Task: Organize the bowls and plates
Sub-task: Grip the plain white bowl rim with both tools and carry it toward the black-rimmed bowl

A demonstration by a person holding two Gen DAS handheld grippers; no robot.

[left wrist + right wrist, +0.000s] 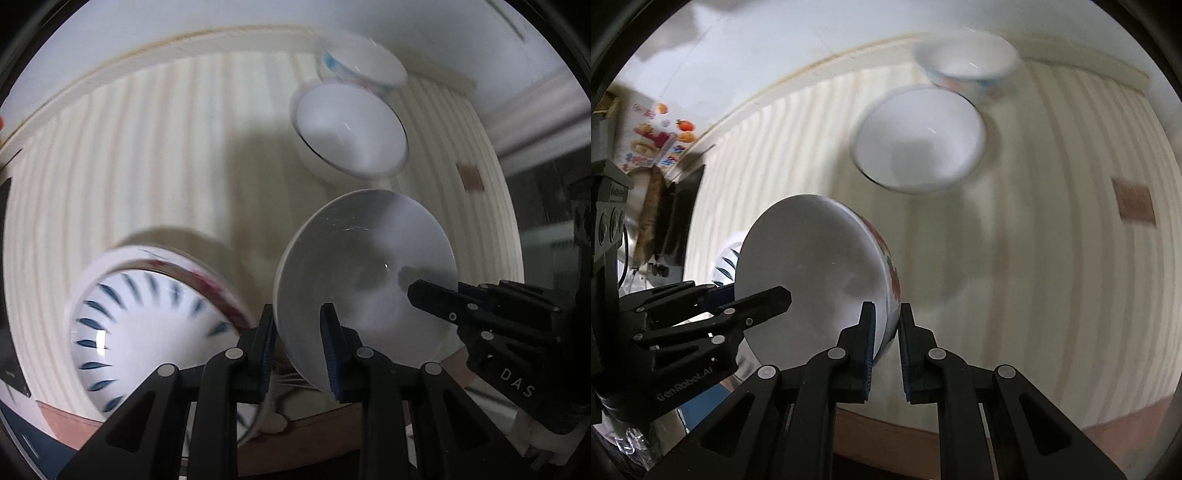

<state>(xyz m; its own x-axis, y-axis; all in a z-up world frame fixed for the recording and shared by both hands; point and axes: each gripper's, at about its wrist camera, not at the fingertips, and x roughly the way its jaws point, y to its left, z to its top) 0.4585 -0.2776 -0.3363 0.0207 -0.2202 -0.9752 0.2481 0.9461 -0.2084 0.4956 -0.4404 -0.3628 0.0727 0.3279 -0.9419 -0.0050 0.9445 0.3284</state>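
1. On the near left sits a bowl with blue leaf marks (140, 325). It is round, shiny and smooth. A red-patterned rim shows just behind it, so it may be sitting inside another bowl; I cannot tell for sure.
2. My left gripper (299, 314) has its jaws nearly closed, pinching the left rim of the flowered bowl (369, 258). The blue pads press on both faces of the thin wall.
3. That flowered bowl is in the air between my two grippers, above the near part of the striped cloth (147, 147). It is tipped up on its edge. It is plain white inside and has red flowers outside. It looks like glazed china: hard, slippery and easy to chip.
4. My right gripper (888, 314) has its jaws nearly closed too, pinching the other side of the same rim.
5. Further off, right of the middle, a white bowl with a dark rim (351, 129) sits upright on the cloth. A bowl with blue marks (362, 62) stands just behind it.
6. I think the step in hand is carrying the flowered bowl to a stack. To do it well, I should keep both grips tight, move both hands together, turn the bowl level, and lower it slowly so china does not knock on china.
7. The cloth on the counter looks soft, with pale stripes.
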